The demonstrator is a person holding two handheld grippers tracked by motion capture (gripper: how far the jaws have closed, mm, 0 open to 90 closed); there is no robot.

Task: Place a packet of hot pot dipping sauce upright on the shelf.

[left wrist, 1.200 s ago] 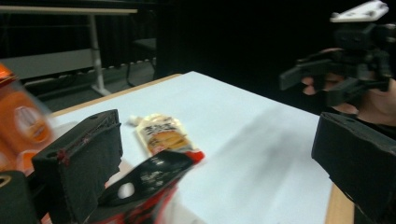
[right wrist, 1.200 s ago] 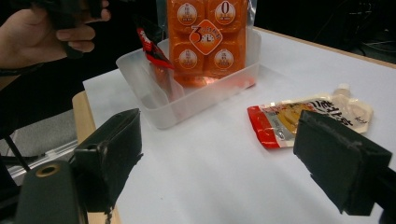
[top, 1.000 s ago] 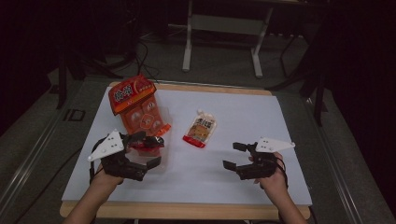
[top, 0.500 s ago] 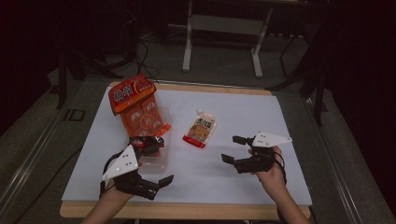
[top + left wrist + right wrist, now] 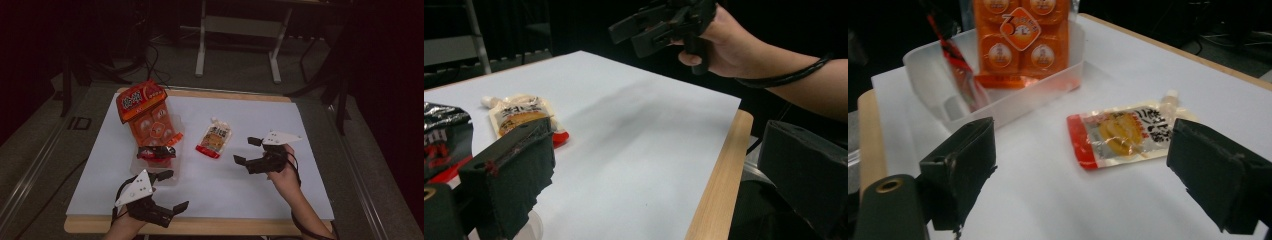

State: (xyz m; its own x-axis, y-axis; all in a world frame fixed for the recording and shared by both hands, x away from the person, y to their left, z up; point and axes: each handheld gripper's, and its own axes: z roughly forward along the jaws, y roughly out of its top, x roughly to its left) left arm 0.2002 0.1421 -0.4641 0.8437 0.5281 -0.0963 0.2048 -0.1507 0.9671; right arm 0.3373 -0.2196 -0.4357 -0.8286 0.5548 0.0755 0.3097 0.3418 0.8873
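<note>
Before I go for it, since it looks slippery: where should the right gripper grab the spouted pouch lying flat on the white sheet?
Probably the red bottom seam of the pouch, the end nearest the right gripper. It lies flat, so come in low from that side, one of the open fingers sliding under the thin edge. The spout end points away.

From the high view we look forward and down on the whole table [image 5: 300,130]. Our left gripper view sits low at the near edge, facing across it; our right gripper view looks closely at the pouch [image 5: 1128,132], shared by all three.
</note>
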